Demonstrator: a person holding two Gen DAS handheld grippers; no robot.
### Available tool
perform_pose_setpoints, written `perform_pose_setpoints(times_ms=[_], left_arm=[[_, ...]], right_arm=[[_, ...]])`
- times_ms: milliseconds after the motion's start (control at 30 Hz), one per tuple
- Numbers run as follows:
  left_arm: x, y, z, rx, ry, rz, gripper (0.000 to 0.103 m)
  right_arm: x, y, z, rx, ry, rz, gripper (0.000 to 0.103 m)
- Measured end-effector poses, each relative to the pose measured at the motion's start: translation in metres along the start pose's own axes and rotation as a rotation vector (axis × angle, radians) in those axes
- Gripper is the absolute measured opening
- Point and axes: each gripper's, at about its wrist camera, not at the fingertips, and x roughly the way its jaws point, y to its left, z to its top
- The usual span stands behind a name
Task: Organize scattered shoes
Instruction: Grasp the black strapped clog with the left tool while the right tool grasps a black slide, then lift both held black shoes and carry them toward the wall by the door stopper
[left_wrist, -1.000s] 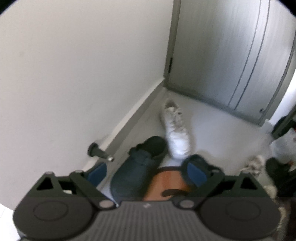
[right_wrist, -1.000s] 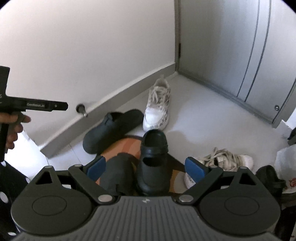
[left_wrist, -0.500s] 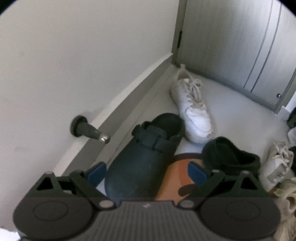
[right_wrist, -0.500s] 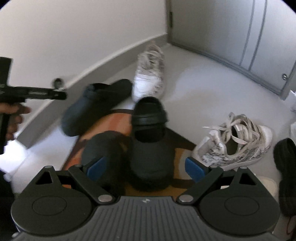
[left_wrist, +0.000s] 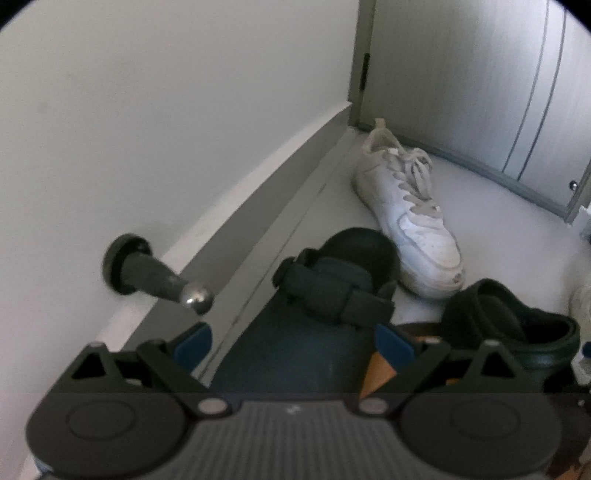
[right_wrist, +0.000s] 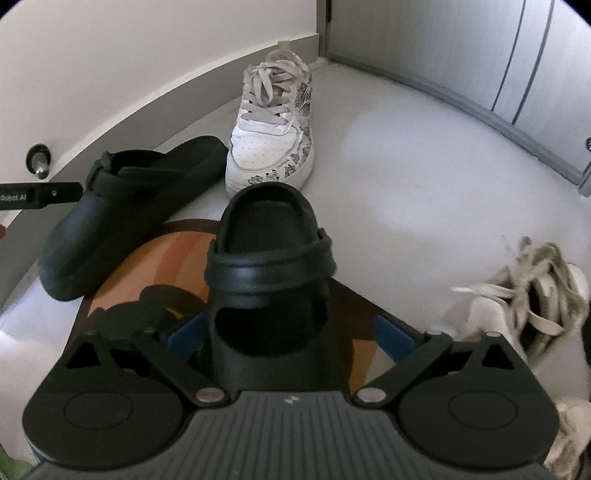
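Note:
A dark clog (left_wrist: 314, 321) lies on the floor along the wall, toe toward me, between the fingers of my left gripper (left_wrist: 291, 343). The blue pads stand clear of its sides, so that gripper is open. A second black clog (right_wrist: 269, 288) rests on an orange and brown mat (right_wrist: 147, 266), heel away from me. My right gripper (right_wrist: 288, 336) straddles it with jaws opening and pads not touching. A white sneaker (left_wrist: 410, 218) sits beyond both clogs, near the corner. Another white sneaker (right_wrist: 524, 295) lies on its side at the right.
A black door stop (left_wrist: 155, 269) with a metal tip juts from the skirting just left of my left gripper. Grey cabinet doors (left_wrist: 480, 92) close off the far side. More shoes lie at the right edge (right_wrist: 569, 424). Open grey floor (right_wrist: 424, 177) stretches right of the sneaker.
Both grippers have sunk toward the floor and closed in on the clogs, which now fill the space between the fingers. The right gripper's fingers stand slightly wider.

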Motion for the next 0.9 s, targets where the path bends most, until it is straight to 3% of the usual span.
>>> perform_pose_setpoints(times_ms=[233,300,367,500,600,733,900], left_arm=[[0.022,-0.006,0.001,0.041,0.007,-0.023,0.1],[0.028,-0.005,0.003,0.037,0.007,-0.03,0.1],[0.032,-0.003,0.004,0.026,0.012,-0.039,0.101],[0.041,-0.005,0.004,0.029,0.02,-0.07,0.103],[0.048,-0.01,0.001,0.053,0.034,-0.071,0.103],[0.056,-0.014,-0.001,0.071,0.042,-0.06,0.103],[0.062,-0.02,-0.002,0.116,0.036,-0.041,0.101]], right_arm=[[0.027,0.011,0.007,-0.029,0.031,-0.022,0.103],[0.033,0.011,0.01,-0.022,0.031,-0.021,0.1],[0.035,0.008,0.016,-0.003,0.029,0.006,0.09],[0.037,0.012,0.021,-0.039,0.001,-0.118,0.088],[0.04,-0.005,0.027,0.029,-0.02,-0.178,0.088],[0.038,-0.03,0.037,0.118,-0.039,-0.125,0.09],[0.006,-0.014,0.029,0.002,-0.092,-0.083,0.099]])
